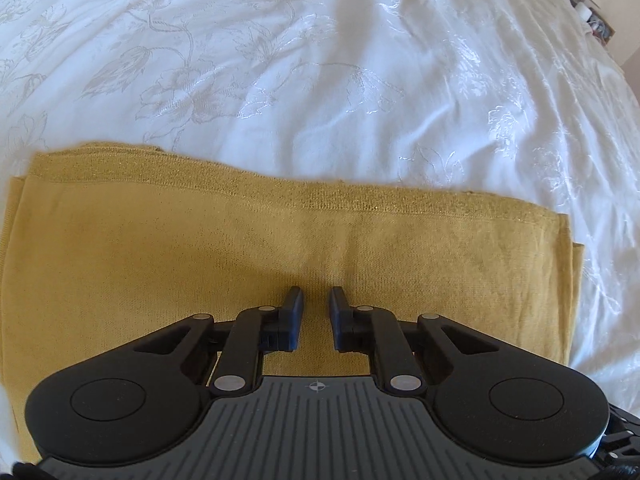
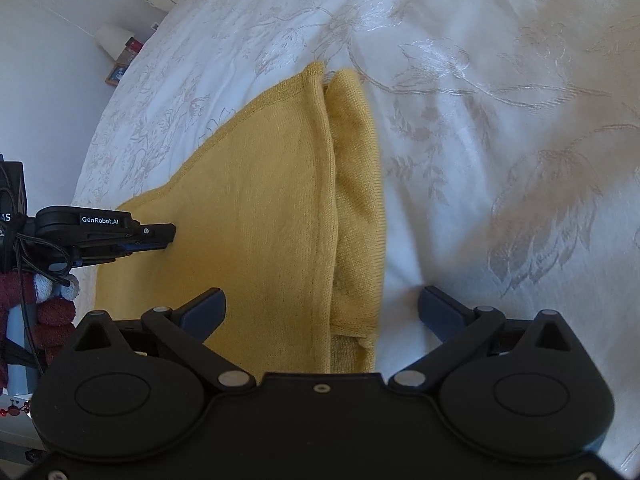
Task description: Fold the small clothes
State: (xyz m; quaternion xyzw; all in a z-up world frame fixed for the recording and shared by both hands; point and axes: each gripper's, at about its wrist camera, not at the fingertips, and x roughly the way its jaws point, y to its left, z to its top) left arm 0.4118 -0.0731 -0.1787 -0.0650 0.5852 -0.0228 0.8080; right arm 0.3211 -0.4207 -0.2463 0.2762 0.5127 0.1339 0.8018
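A mustard-yellow knitted garment lies folded flat on the white bedspread. My left gripper hovers low over its near part, jaws a small gap apart, holding nothing. In the right wrist view the garment runs away from me with a folded layer along its right side. My right gripper is wide open above the garment's near right edge, one finger over the cloth, the other over the bedspread. The left gripper shows there from the side, over the garment's left edge.
The bedspread has an embroidered floral pattern and soft creases. A bedside spot with a white cup and small items lies beyond the bed's left edge. A dark red and blue soft object sits at the lower left.
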